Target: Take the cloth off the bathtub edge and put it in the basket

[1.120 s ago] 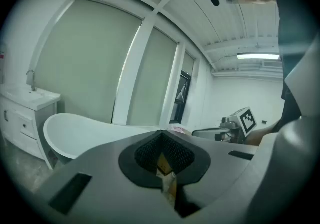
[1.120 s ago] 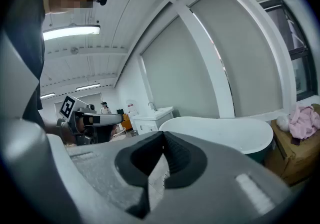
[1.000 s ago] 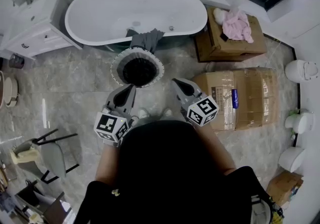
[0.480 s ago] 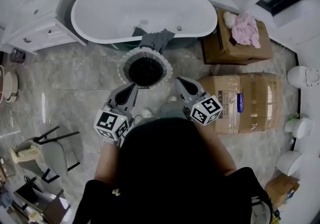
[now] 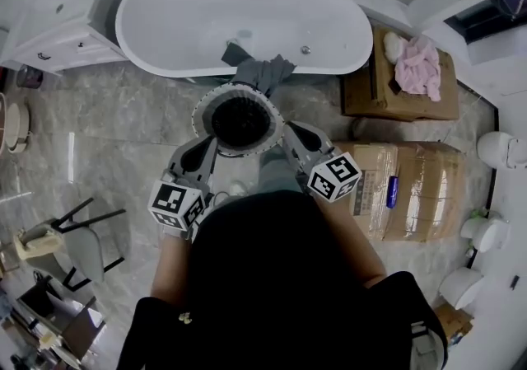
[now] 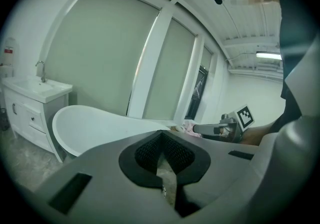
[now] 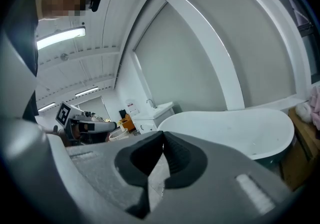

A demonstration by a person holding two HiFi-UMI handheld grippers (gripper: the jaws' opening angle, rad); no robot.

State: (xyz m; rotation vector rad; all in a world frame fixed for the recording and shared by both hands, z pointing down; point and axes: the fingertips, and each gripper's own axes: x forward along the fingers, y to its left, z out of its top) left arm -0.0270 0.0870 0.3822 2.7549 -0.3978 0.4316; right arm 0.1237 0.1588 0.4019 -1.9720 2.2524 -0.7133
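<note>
Cloth (image 5: 262, 72): dark grey, creased, draped over bathtub (image 5: 165, 26) near rim, end hanging outside. Basket (image 5: 198, 117) just in front of bathtub, below cloth. Left gripper (image 5: 209, 145), right gripper (image 5: 290, 131): jaws closed tip to tip, empty, short of bathtub, clear of cloth.

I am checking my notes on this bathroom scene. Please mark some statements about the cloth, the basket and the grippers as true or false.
1. The grey cloth hangs over the bathtub edge. True.
2. The basket stands inside the bathtub. False: it stands on the floor, in front of the tub.
3. The right gripper grips the cloth. False: its jaws are shut, empty.
4. A pink cloth lies on a cardboard box. True.
5. The left gripper is wide open. False: it is shut.
</note>
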